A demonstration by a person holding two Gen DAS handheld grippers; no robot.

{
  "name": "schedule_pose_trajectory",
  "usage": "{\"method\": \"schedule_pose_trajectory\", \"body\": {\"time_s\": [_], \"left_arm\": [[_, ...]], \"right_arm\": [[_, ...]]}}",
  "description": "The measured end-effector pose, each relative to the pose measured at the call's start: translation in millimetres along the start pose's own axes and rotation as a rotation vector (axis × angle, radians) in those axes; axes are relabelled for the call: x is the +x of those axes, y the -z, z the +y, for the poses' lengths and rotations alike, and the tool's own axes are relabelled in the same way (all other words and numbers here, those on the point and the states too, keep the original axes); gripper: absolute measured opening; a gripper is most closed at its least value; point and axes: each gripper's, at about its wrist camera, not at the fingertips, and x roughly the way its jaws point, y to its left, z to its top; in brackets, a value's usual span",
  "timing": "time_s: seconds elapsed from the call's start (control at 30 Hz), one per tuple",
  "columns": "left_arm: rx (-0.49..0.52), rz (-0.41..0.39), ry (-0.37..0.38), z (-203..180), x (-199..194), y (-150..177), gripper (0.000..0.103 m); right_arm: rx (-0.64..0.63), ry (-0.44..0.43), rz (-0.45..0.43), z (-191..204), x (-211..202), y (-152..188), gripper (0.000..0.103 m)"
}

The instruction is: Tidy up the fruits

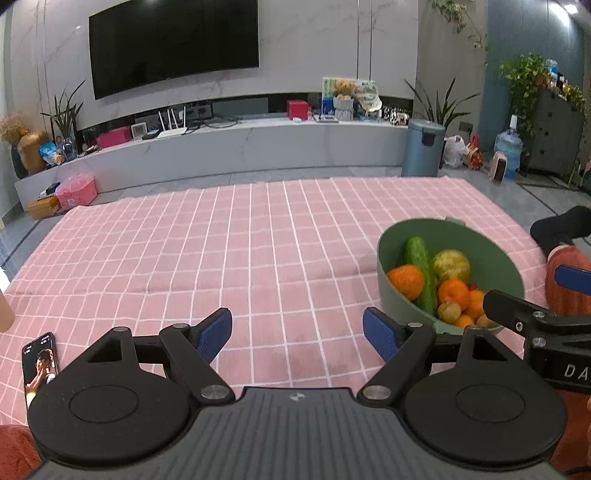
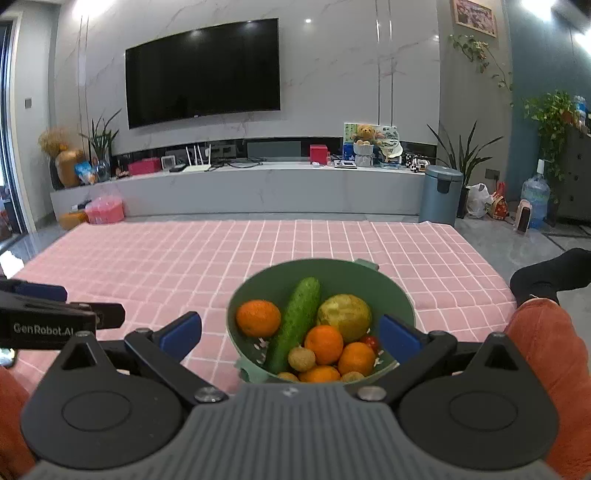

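Right gripper (image 2: 290, 332) spread wide, nothing between the pads, poised just above the near side of the green bowl (image 2: 400, 295). Inside: a cucumber (image 2: 295, 325), oranges (image 2: 258, 317), a yellow-green fruit (image 2: 345, 312). Left gripper (image 1: 297, 334) gapes empty over the pink checked cloth (image 1: 221, 258), bowl to its right, phone (image 1: 40, 363) at left.

Straight ahead of your grippers, a big black TV (image 2: 202, 70) hangs on a pale marble wall (image 2: 332, 66), with bright ceiling lights (image 2: 308, 21) shining above it. Under the TV runs a long, low grey shelf (image 2: 236, 186) full of small things, and green plants (image 2: 101, 138) stand at both ends. Ahead and to your right, a blue bin (image 2: 440, 195) and a water bottle (image 2: 534, 201) sit on the grey floor (image 2: 517, 240).
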Motion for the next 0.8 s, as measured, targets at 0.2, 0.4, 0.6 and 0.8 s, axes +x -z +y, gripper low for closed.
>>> {"method": "schedule_pose_trajectory", "body": {"time_s": [0.2,0.4,0.6,0.8], "left_arm": [[0.019,0.021,-0.015,-3.1,9.2,7.3,0.095],[0.027,0.051,-0.017,-3.9,17.5,9.3,0.095],[0.028,0.079,-0.015,-6.9,22.4,11.8,0.095],[0.032,0.081,-0.02,-7.3,20.7,11.3,0.095]], "right_arm": [[-0.006,0.001,0.008,-1.3,10.8,8.9,0.098],[0.022,-0.005,0.016,-6.8,20.3,16.4,0.098],[0.043,-0.005,0.038,-12.0,25.7,20.0,0.098],[0.051,-0.017,0.041,-12.5,25.5,20.7,0.098]]}}
